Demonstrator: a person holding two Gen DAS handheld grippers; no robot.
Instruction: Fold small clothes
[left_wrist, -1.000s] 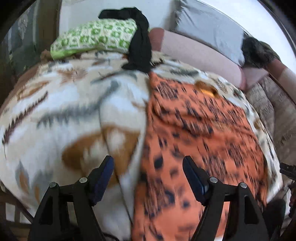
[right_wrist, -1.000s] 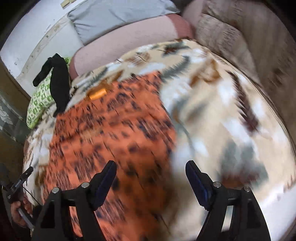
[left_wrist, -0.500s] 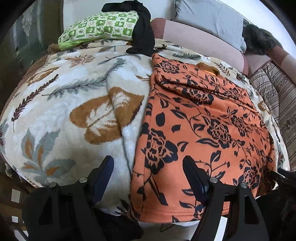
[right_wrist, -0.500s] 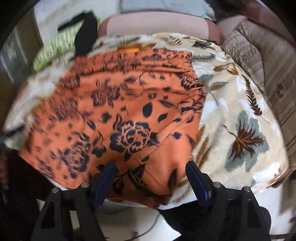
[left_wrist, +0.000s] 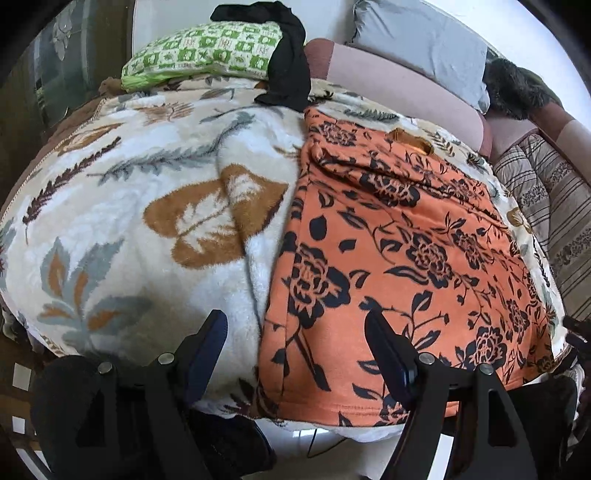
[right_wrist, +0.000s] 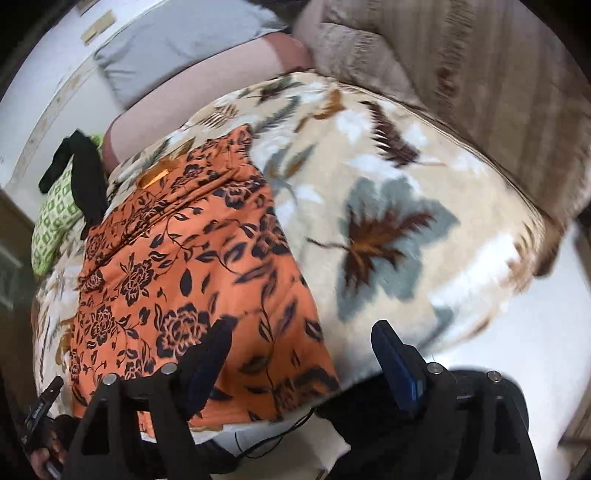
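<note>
Left wrist view: the left gripper (left_wrist: 295, 350) hangs with jaws spread wide and empty over the near edge of the leaf-print blanket (left_wrist: 110, 221). The orange flowered garment (left_wrist: 399, 266) lies flat, its left edge between the jaws.

Right wrist view: the right gripper (right_wrist: 299, 358) is spread too, the garment's (right_wrist: 192, 266) right hem corner between its jaws.

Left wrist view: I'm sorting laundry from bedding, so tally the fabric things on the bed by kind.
Clothes: 2, the orange black-flowered garment and the black garment draped over the pillow.
Blankets: 1, the cream leaf-print fleece blanket.
Pillows: 2, the green-and-white checked pillow and the grey pillow.
Total: 5.
</note>
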